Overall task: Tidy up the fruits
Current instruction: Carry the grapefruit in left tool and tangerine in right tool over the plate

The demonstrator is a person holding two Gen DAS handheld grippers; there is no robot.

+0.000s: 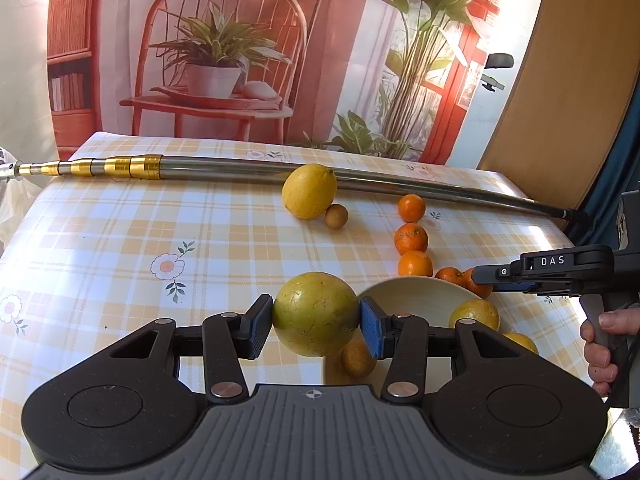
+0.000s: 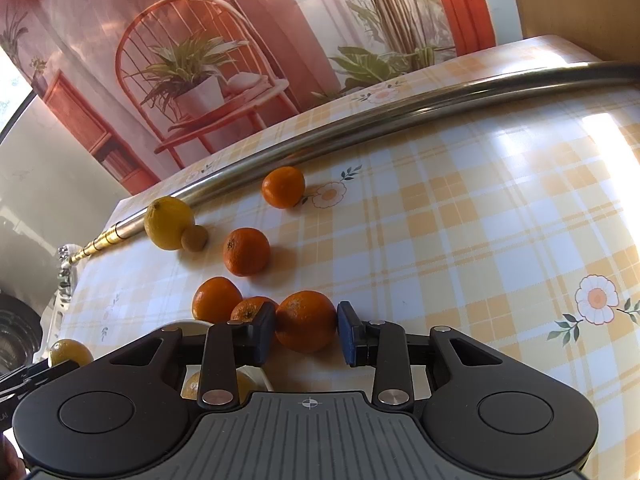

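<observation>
Left gripper (image 1: 316, 322) clamps a yellow fruit (image 1: 315, 314) beside the bowl (image 1: 416, 292), presumably to sort it, while the right gripper (image 2: 306, 334) brackets a mandarin (image 2: 306, 320), jaws not visibly closed.

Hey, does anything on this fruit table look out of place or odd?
Yes: a long metal pole with gold telescopic sections lies across the far side of the tablecloth behind the lemon. It is not fruit.

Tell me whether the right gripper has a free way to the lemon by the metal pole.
Probably not directly. The right gripper already brackets a mandarin, and other mandarins lie between it and the lemon. It would need to lift over or go around.
</observation>
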